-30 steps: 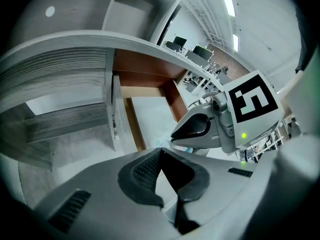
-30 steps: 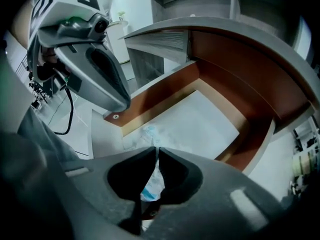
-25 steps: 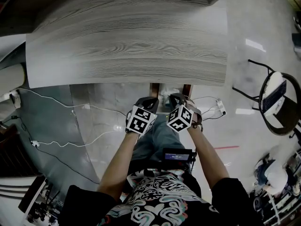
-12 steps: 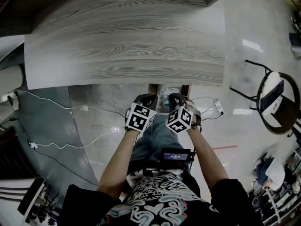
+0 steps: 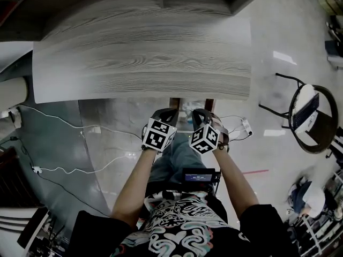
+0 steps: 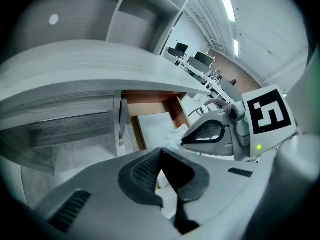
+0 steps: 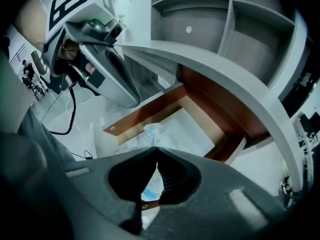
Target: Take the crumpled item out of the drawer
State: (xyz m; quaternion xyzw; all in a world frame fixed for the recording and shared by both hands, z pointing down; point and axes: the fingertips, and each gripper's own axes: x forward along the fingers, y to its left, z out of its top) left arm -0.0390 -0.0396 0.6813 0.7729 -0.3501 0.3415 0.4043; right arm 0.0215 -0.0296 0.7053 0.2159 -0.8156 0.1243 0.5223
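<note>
The drawer (image 5: 174, 101) stands pulled out under the grey wood desk (image 5: 144, 58); it has brown walls (image 7: 145, 113) and a white floor (image 6: 152, 124). A crumpled white and light-blue item (image 7: 154, 131) lies in it near the front, and part of it (image 6: 176, 140) shows in the left gripper view. My left gripper (image 5: 165, 114) and right gripper (image 5: 199, 114) hover side by side at the drawer's front. The left gripper (image 6: 160, 151) is shut with its tips touching. The right gripper (image 7: 157, 150) is also shut, just above the crumpled item, and nothing shows between its pads.
White cables (image 5: 80, 165) and a power strip (image 5: 246, 126) lie on the glossy floor. A round black chair (image 5: 313, 116) stands to the right. Shelves (image 7: 225, 14) rise at the back of the desk. The person's legs are below the grippers.
Both grippers stay almost where they were in front of the drawer, still shut. Only the head camera has shifted a little.
</note>
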